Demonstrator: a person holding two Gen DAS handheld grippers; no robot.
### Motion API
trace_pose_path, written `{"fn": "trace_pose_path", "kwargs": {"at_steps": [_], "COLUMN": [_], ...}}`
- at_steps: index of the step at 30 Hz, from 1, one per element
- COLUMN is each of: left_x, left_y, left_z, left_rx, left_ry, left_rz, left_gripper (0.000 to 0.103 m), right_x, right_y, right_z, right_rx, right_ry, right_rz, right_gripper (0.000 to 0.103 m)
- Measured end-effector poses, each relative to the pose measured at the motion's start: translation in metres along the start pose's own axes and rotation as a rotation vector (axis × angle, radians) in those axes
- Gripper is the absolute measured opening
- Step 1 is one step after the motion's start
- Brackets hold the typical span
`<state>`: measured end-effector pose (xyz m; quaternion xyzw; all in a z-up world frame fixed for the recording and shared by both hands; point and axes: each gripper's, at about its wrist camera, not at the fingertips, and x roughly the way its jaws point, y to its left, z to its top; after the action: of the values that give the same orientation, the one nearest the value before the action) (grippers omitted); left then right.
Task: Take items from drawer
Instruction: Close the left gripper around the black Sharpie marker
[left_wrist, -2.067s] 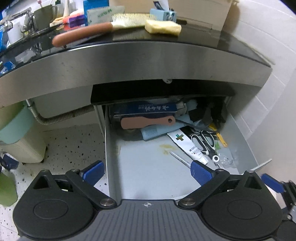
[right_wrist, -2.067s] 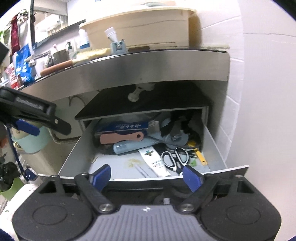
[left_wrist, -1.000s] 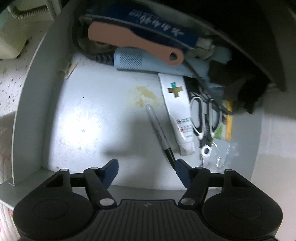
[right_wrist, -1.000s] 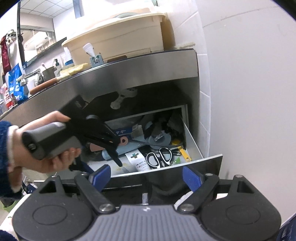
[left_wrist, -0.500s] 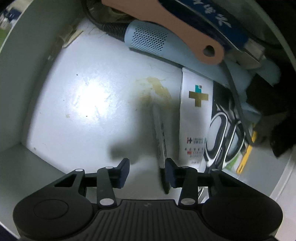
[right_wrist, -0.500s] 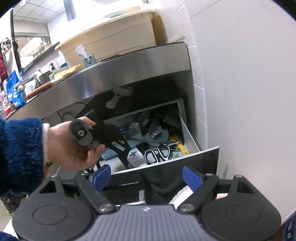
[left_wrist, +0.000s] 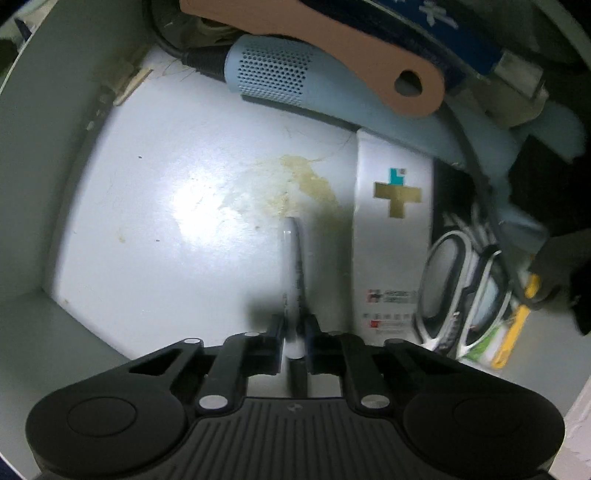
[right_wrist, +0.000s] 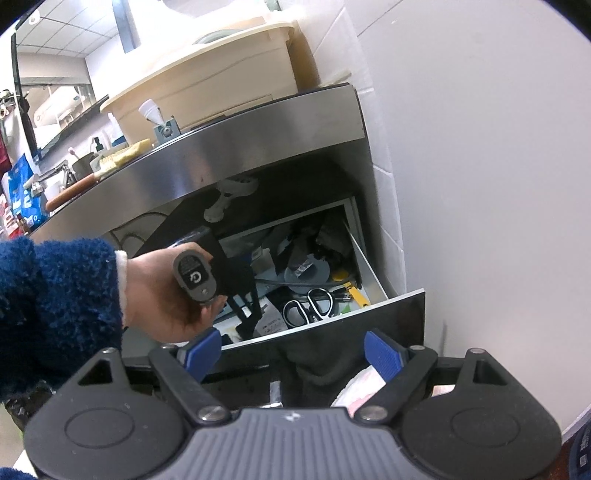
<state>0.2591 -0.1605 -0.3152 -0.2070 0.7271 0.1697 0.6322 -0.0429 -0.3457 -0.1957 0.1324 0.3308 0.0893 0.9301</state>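
Note:
The open drawer (left_wrist: 110, 206) holds a grey marker pen (left_wrist: 293, 266) lying on its floor. My left gripper (left_wrist: 294, 328) is shut on the pen near its dark cap end. To the right lie a white tube with a gold cross (left_wrist: 393, 236) and scissors (left_wrist: 461, 284). A pink brush handle (left_wrist: 332, 40) and a pale blue device (left_wrist: 280, 70) lie at the back. In the right wrist view the left gripper (right_wrist: 247, 317) reaches down into the drawer (right_wrist: 369, 306). My right gripper (right_wrist: 291, 354) is open and empty, held outside the drawer front.
A yellow tool (left_wrist: 517, 328) lies by the drawer's right wall. A steel counter (right_wrist: 258, 147) overhangs the drawer, with a cream tub (right_wrist: 207, 85) on it. A white wall (right_wrist: 480, 184) stands close on the right.
My left gripper has moved down into the drawer and closed on the marker pen. The right gripper has stayed open outside the drawer, drifting slightly.

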Motion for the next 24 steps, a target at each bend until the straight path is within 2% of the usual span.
{"fn": "trace_pose_path", "kwargs": {"at_steps": [2,5,8,16,20,24], "left_x": [0.0,-0.006,-0.012,-0.014,-0.014,-0.017], "left_y": [0.0,0.0,0.0,-0.004,-0.003,-0.001], "left_z": [0.003,0.008,0.015,0.028,0.032,0.034], "left_rx": [0.016,0.072,0.158,0.386,0.417,0.421], "left_ry": [0.005,-0.036,-0.077,-0.082,-0.072,-0.068], "left_rz": [-0.005,0.032,0.063,0.086,0.077,0.062], "left_gripper": [0.011,0.011,0.011,0.011,0.011,0.023], "right_x": [0.0,-0.001,0.0,0.003,0.004,0.004], "right_y": [-0.001,-0.002,-0.002,0.004,0.008,0.011], "right_z": [0.0,0.0,0.0,0.0,0.001,0.002], "right_rx": [0.004,0.007,0.006,-0.005,-0.012,-0.024], "right_ry": [0.0,0.001,0.002,0.014,0.02,0.022], "right_rz": [-0.001,-0.002,0.001,0.015,0.019,0.023], "right_gripper": [0.085,0.085,0.085,0.085,0.085,0.085]}}
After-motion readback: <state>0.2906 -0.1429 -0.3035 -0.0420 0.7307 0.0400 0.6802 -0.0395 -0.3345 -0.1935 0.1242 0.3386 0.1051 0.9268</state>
